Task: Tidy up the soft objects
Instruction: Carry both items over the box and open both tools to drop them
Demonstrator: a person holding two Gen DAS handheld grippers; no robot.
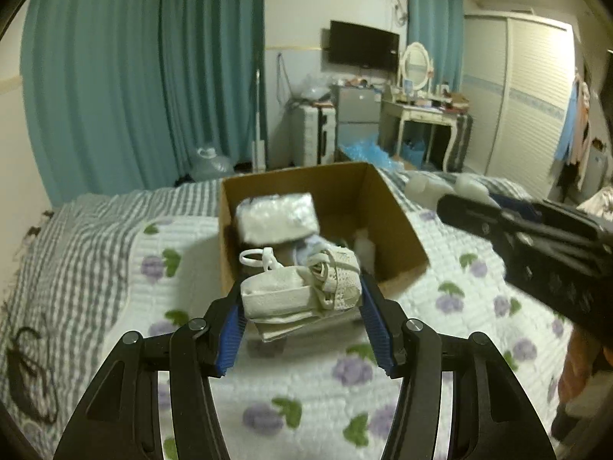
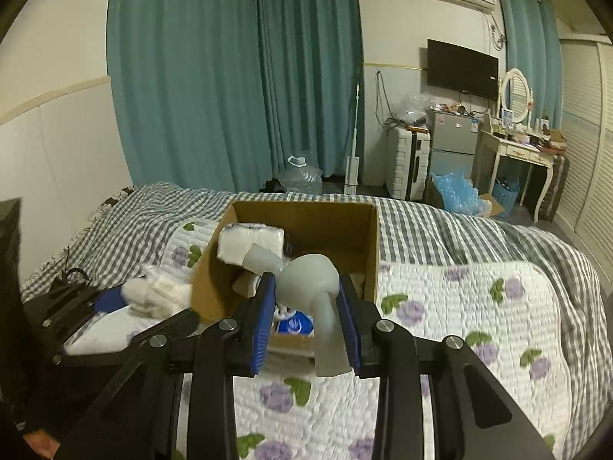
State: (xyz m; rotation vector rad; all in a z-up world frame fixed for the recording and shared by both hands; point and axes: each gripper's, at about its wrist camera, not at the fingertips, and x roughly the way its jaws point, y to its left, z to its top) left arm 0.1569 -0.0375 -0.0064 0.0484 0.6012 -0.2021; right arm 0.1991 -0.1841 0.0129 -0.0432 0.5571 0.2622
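An open cardboard box [image 1: 394, 226] stands on the bed and also shows in the right wrist view [image 2: 360, 230]. A white tissue pack [image 1: 277, 216] lies inside it, seen too in the right wrist view [image 2: 251, 241]. My left gripper [image 1: 302, 295] is shut on a folded cream lace garment [image 1: 302, 291] at the box's near edge. My right gripper [image 2: 306, 299] is shut on a grey soft rubber piece [image 2: 310, 280] with stubby limbs, held over the box's near edge. The right gripper's body [image 1: 536, 245] shows at the right of the left wrist view.
The bed has a white quilt with purple flowers [image 2: 479, 306] over a grey checked sheet [image 2: 440, 226]. The left gripper with the cream garment [image 2: 157, 291] shows left of the box. A black item [image 1: 30, 375] lies at the bed's left edge. Beyond are teal curtains, a water jug, suitcase, fridge and dressing table.
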